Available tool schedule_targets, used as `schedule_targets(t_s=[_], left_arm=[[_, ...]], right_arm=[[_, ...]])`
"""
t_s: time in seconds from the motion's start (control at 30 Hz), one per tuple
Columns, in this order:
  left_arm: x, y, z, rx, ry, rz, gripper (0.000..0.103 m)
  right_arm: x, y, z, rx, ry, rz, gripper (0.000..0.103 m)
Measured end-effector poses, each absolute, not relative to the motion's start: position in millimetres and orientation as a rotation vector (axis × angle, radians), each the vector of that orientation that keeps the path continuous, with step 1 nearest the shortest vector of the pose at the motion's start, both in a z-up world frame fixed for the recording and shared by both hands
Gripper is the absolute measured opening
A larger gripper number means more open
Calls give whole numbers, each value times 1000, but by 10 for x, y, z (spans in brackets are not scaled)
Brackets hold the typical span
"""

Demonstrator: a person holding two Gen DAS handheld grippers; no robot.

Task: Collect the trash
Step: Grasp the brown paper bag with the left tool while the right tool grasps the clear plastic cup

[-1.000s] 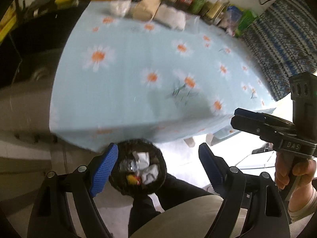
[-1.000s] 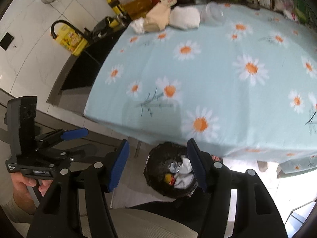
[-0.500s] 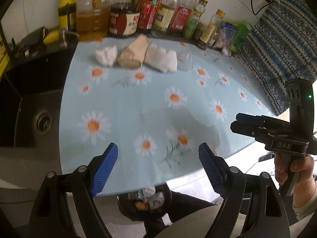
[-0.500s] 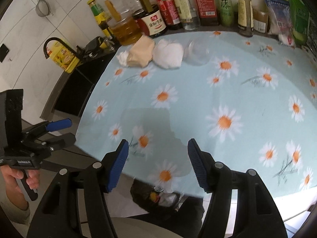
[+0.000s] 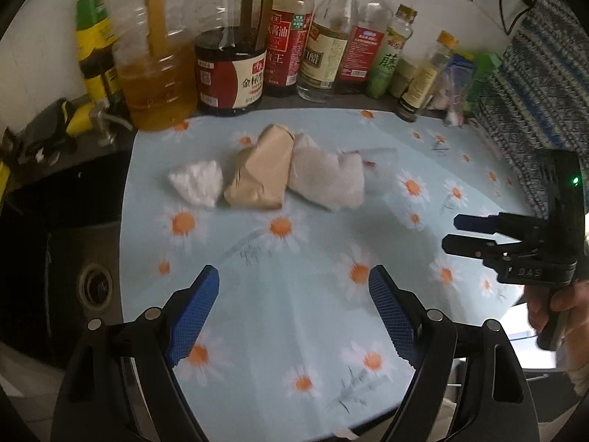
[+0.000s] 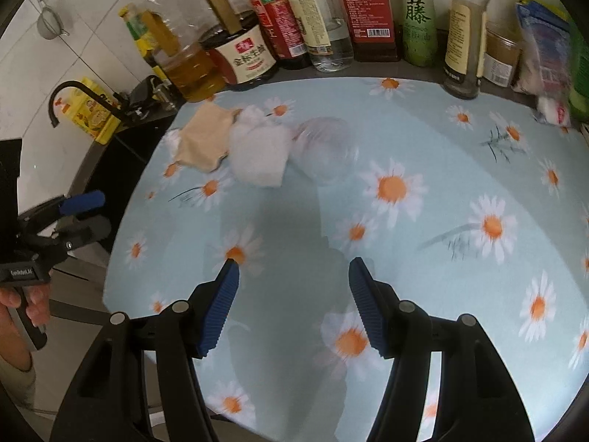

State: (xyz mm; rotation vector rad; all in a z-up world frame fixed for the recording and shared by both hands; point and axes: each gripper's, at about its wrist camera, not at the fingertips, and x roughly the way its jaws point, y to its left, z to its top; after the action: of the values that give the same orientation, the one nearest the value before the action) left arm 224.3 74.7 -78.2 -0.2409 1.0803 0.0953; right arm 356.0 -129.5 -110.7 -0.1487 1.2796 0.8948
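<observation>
Pale-blue cloth printed with orange-centred daisies covers the table (image 5: 294, 331), which fills both wrist views and lies bare beneath and between the fingers of each tool. Beyond the fingertips, along the far edge, stands a row of bottles (image 5: 324, 37) of oil, sauce and vinegar, with a big amber oil jug (image 5: 154, 73) at its left end.

Nearer than the bottles, but well ahead of both pairs of fingers, lies the trash in a line: a crumpled tan paper (image 5: 259, 171), a white tissue wad (image 5: 197, 182) touching its left side, a larger white tissue (image 5: 325, 180) against its right, and a clear plastic cup (image 6: 324, 147) on its side, just right of that.

The left gripper (image 5: 294, 313) stands wide open with nothing between its blue pads. The right gripper (image 6: 292, 302) is about half open and likewise empty; in the left view it hangs off to the right of the left fingers, held by a hand (image 5: 552, 305).

Judging from this, the reach to the trash is not yet finished. The risks lie ahead: the pieces touch one another, so closing on one could drag or scatter its neighbours; the cup looks light and could roll or skid away from a half-open jaw; a long overshoot might knock a bottle standing just behind the pile.
</observation>
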Motion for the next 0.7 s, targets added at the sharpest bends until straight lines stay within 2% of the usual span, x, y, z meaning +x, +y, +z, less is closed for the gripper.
schedule_targets(t_s=[0.13,0.17,0.2,0.7], left_arm=[[2565,841,-914,-207,1115,118,81],[2627,860,-944,-201,1124,126,81],[2683,878,-968,-199,1129,128,81],[3384,1073,-1301,-106,1211,143,81]], right_arm=[[3811,-1178,-1193,-169,1285,909,63],[3876,-1151,-1213,-169,1285,913,77],[3924,-1135,-1221,-162,1282,915,85],[4400,-822,-1524,-179,1311,999,86]])
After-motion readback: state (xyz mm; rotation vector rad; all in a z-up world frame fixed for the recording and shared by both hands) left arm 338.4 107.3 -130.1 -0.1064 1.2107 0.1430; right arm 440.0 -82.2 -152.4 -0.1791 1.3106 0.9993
